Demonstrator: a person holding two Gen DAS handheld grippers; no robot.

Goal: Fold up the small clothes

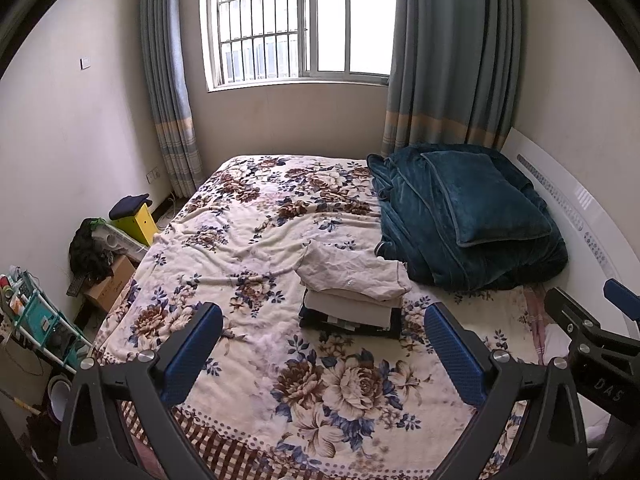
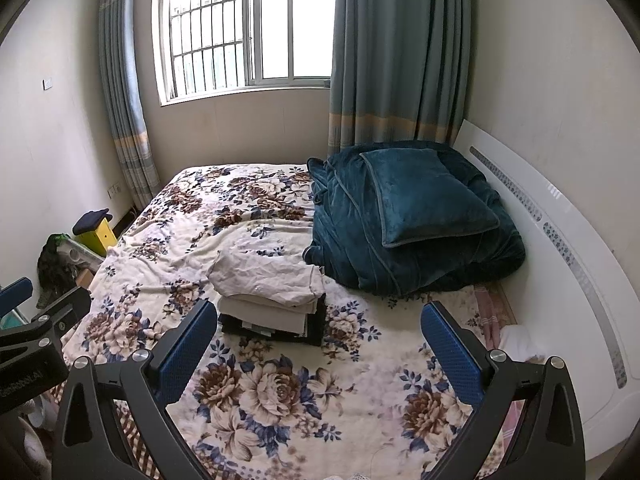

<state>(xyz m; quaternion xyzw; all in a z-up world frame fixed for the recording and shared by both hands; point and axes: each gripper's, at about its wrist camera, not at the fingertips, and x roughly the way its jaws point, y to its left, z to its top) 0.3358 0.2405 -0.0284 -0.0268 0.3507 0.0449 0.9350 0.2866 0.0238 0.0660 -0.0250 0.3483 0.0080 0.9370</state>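
My left gripper point(image 1: 324, 344) is wide open and holds nothing. My right gripper point(image 2: 320, 340) is wide open too, with nothing between its blue pads point(image 2: 450, 354). Both hang above the near end of the bed point(image 1: 240, 248), which has a flowery blanket on it.

The small clothes sit in a stack point(image 1: 352, 304) in the middle of the bed, just ahead of both grippers. A cream top point(image 2: 268, 276) lies on the stack, a bit rumpled, with one sleeve sticking out to the left. Under it are more cream pieces, and dark ones at the bottom. I cannot tell how many pieces there are, because only their edges show.

On the side of my right gripper, seen from the left camera, I can read the letters "DAS". On my left gripper, seen from the right camera, there is small writing, but it is cut off and too blurry to read.

A big teal blanket point(image 2: 416, 220) with a teal pillow point(image 2: 428, 196) on top sits just beside the stack, by the white headboard point(image 2: 560, 240). A brown box point(image 1: 110, 288) on the floor has dark marks I cannot make out.
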